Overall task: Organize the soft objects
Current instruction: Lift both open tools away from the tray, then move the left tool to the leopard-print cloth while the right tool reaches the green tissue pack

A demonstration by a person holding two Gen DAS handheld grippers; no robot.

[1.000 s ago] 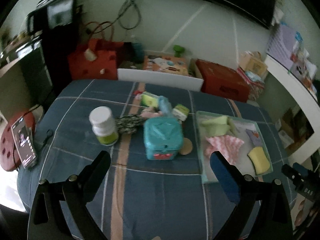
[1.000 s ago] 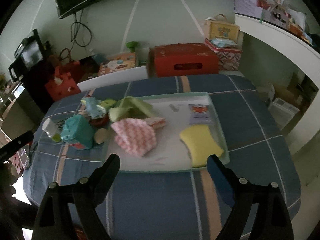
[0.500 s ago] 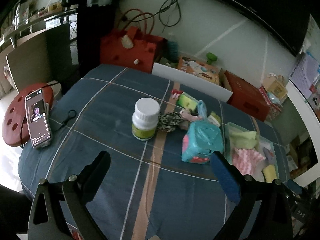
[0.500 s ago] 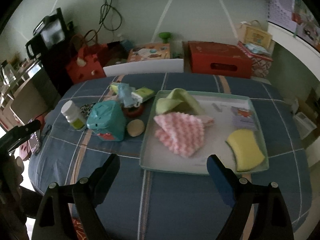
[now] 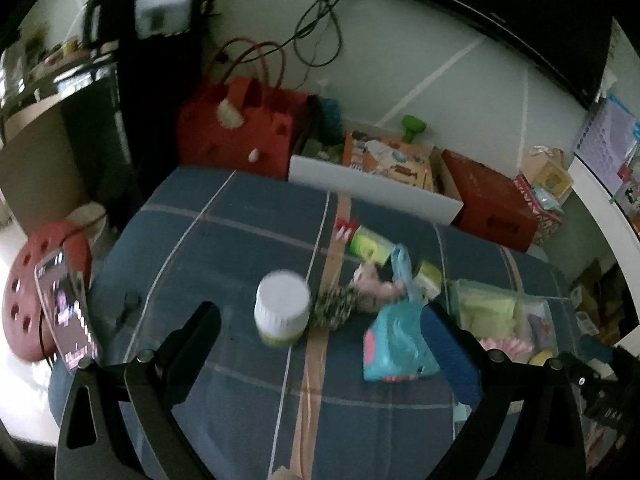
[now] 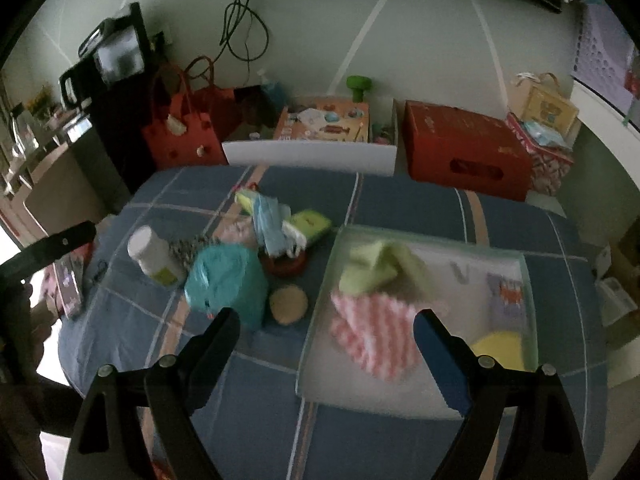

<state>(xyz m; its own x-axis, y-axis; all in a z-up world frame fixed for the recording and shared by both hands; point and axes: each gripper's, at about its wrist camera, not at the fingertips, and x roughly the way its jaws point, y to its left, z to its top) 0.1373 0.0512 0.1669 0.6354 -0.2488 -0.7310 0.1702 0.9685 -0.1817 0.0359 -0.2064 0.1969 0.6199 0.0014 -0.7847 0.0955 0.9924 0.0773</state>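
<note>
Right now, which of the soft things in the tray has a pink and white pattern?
The pink and white cloth, at the near part of the tray. The green cloth behind it and the yellow sponge to its right are plain.

Blue plaid-covered table (image 6: 400, 208), frame centre. On it: pale tray (image 6: 320, 344) lower right; teal cube (image 6: 228, 280), white-capped bottle (image 6: 150, 254), round tan pad (image 6: 288, 303) centre-left.

Dim room: pale wall (image 6: 420, 40) behind a plaid-covered table (image 6: 400, 200), red stool (image 5: 24, 280) beside it.
</note>
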